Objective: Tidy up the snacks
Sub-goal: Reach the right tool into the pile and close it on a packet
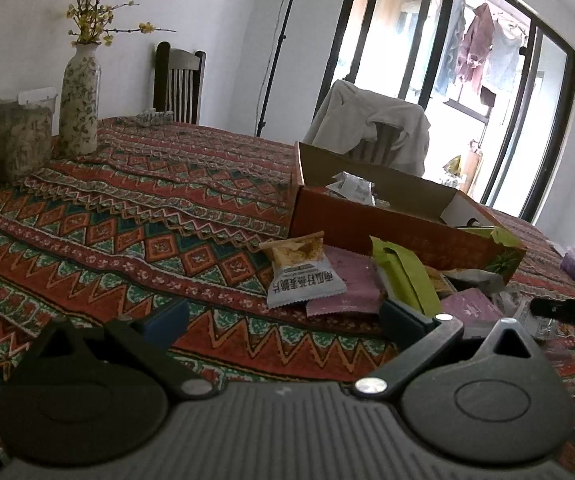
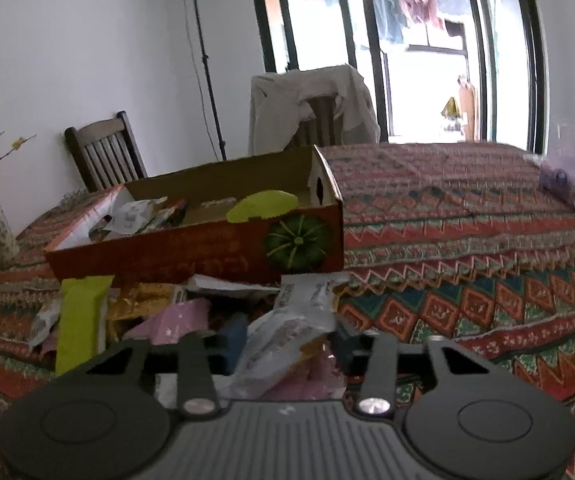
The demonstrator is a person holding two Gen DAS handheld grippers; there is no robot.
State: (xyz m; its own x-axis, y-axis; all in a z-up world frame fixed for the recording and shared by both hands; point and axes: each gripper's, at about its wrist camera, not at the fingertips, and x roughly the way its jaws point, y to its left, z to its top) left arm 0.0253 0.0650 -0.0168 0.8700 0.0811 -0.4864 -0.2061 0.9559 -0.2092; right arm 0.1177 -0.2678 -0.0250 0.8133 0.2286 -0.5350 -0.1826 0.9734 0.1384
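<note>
An open orange cardboard box [image 1: 387, 232] [image 2: 191, 256] with a pumpkin picture stands on the patterned tablecloth and holds several packets. Loose snacks lie in front of it: a white and yellow packet [image 1: 303, 276], pink packets [image 1: 347, 284] [image 2: 171, 320] and green packets [image 1: 403, 276] [image 2: 79, 316]. My left gripper [image 1: 283, 320] is open just before this pile, with only cloth between its fingers; its right finger sits beside the green packet. My right gripper [image 2: 287, 340] is shut on a clear crinkled snack packet [image 2: 287, 332] at the right end of the pile.
A flowered vase [image 1: 79, 108] with yellow blossoms and a jar [image 1: 15, 144] stand at the far left. Two chairs [image 2: 103, 156], one draped with a white garment [image 2: 311, 104], stand behind the table. A purple tissue pack [image 2: 563, 188] lies at the right. Bare tablecloth [image 1: 127, 220] stretches left of the box.
</note>
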